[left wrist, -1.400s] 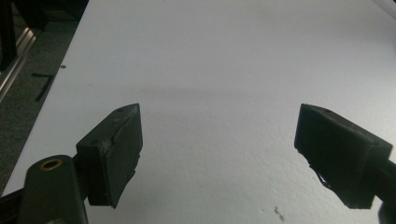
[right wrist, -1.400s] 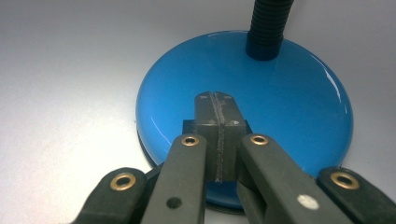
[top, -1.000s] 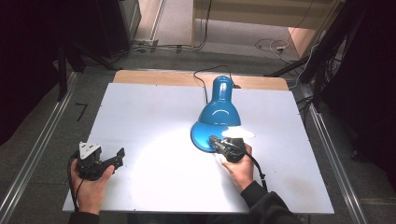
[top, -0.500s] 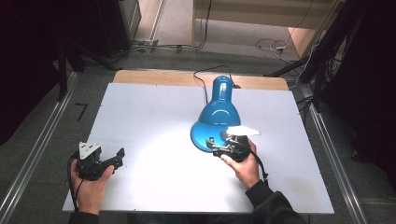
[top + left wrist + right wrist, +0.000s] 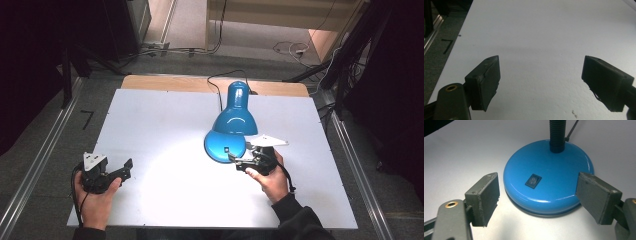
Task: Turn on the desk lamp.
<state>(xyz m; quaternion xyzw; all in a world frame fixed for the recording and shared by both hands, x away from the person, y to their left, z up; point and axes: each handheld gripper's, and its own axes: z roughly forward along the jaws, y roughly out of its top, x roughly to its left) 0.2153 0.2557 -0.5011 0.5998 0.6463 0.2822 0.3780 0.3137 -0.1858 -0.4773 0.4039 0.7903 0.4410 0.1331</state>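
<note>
A blue desk lamp [image 5: 234, 120] stands on the white table [image 5: 165, 115], lit, its shade leaning over its round base [image 5: 225, 146]. In the right gripper view the base [image 5: 549, 172] carries a black rocker switch [image 5: 533, 180] and a black flexible neck [image 5: 557, 135]. My right gripper [image 5: 239, 159] is open just right of the base, its jaws apart on either side of the base's near edge [image 5: 537, 195] without touching it. At the table's front left my left gripper [image 5: 125, 167] is open over bare tabletop [image 5: 541, 72].
The lamp's black cable [image 5: 217, 85] runs from the back of the lamp off the far table edge. Metal rails [image 5: 45, 155] flank the table on both sides. A bright pool of light [image 5: 180, 160] lies left of the base.
My right gripper has drawn back from the lamp's base toward the right and front, and now sits beside it with its jaws apart. The left gripper has stayed still.
</note>
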